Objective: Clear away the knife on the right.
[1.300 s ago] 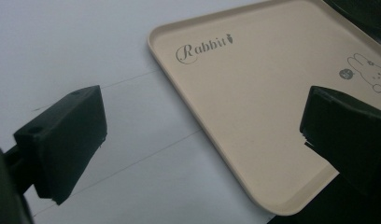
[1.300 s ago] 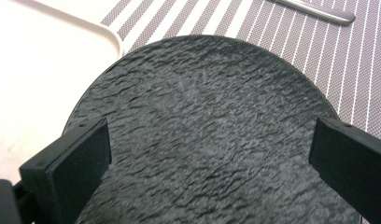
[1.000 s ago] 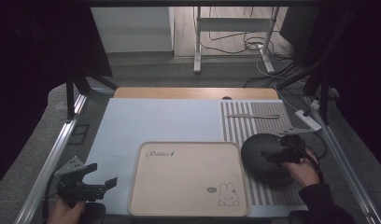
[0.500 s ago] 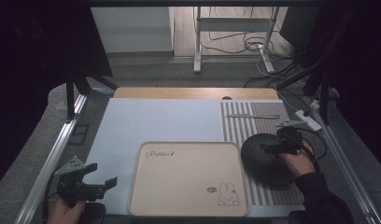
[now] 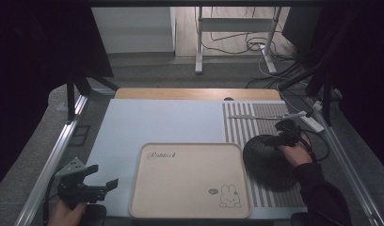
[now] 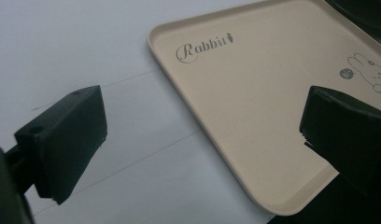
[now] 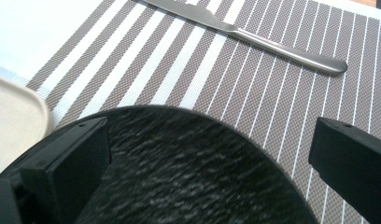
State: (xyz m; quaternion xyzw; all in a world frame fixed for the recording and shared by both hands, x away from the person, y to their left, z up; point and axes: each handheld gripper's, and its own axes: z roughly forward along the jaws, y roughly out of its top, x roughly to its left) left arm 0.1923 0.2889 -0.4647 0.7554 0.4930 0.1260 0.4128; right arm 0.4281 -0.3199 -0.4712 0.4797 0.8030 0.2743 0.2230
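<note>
Resting at the near left corner of the table, the left gripper (image 5: 89, 186) is held in the person's left hand (image 5: 67, 212), its jaws spread wide apart with nothing between them. In the left gripper view, those two black jaws frame pale blue table surface (image 6: 86, 56) on one side and the near left corner of the tray on the other. The beige tray (image 5: 190, 181) lies flat at the near middle of the table, just right of that gripper and empty; it carries the word "Rabbit" (image 6: 205, 45) in script near its far left corner and a small rabbit drawing (image 5: 226, 197) near its near right corner.

To the right of the tray, a black textured plate (image 5: 268, 162) sits on a grey and white striped placemat (image 5: 242, 125), its left edge close beside the tray's right rim. The right gripper (image 5: 286, 134) hovers at the far right edge of the plate, held by the person's right hand (image 5: 298, 153), dark sleeve behind it. In the right gripper view, its jaws stand wide apart above the plate, gripping nothing.

Farther back on the placemat, a metal table knife (image 7: 254, 37) lies flat across the stripes, well apart from the plate. Beyond the mat, a strip of bare wooden tabletop (image 5: 190, 93) runs along the far edge.
</note>
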